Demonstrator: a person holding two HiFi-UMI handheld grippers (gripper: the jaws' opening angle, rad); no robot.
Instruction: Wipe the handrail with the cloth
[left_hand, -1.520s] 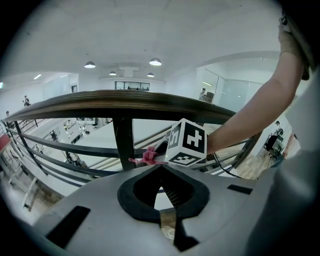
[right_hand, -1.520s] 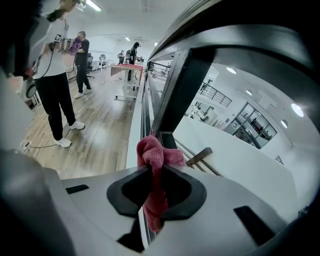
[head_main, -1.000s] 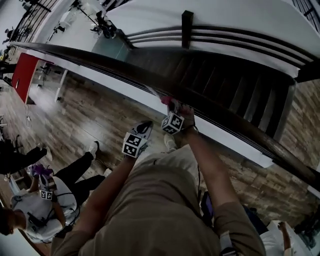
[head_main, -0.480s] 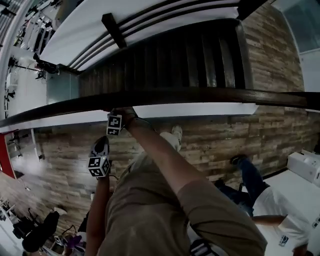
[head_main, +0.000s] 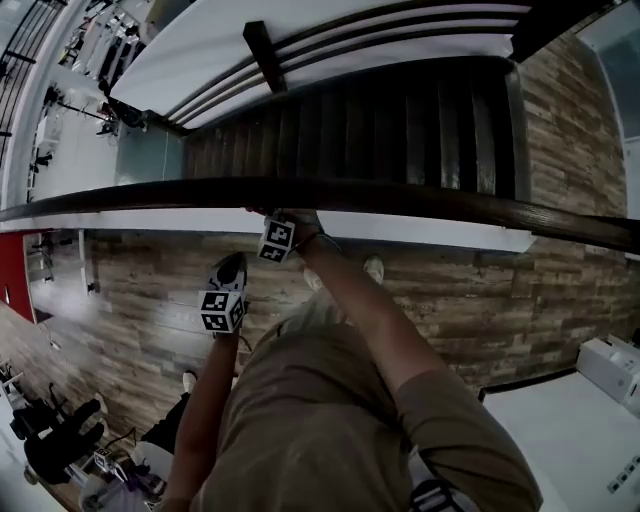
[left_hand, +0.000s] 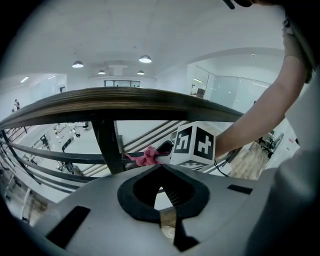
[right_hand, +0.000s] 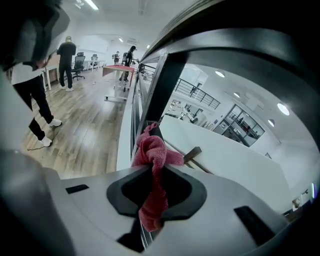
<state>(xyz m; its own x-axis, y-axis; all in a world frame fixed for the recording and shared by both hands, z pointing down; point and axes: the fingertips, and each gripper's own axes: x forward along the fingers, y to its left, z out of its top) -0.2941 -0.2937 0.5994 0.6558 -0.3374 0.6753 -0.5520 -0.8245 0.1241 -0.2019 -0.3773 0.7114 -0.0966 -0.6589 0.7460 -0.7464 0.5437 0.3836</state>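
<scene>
- Right gripper (right_hand: 154, 172) has its jaws clamped on a bunched pink-red terry cloth (right_hand: 152, 155). One end of the cloth sticks out past the tips and the other end hangs down between the jaw pads.
- From the head view, the right gripper's tip is up against the near edge of the long dark wooden handrail (head_main: 420, 198), with the arm stretched out to it.
- In the left gripper view the cloth shows just beside a dark upright post (left_hand: 107, 145), lower than the handrail's broad top. I cannot tell whether the cloth actually touches the wood.
- Left gripper (left_hand: 161, 167) has its jaw tips together and nothing between them. It is held back from the handrail, nearer the person's body, to the left of the right gripper and apart from it.
- Beyond the handrail, a dark staircase (head_main: 400, 120) drops away.
- A brown wood-plank floor (head_main: 130, 290) lies on the near side.
- A person in dark clothes (right_hand: 65, 55) stands far off on the floor in the right gripper view.
</scene>
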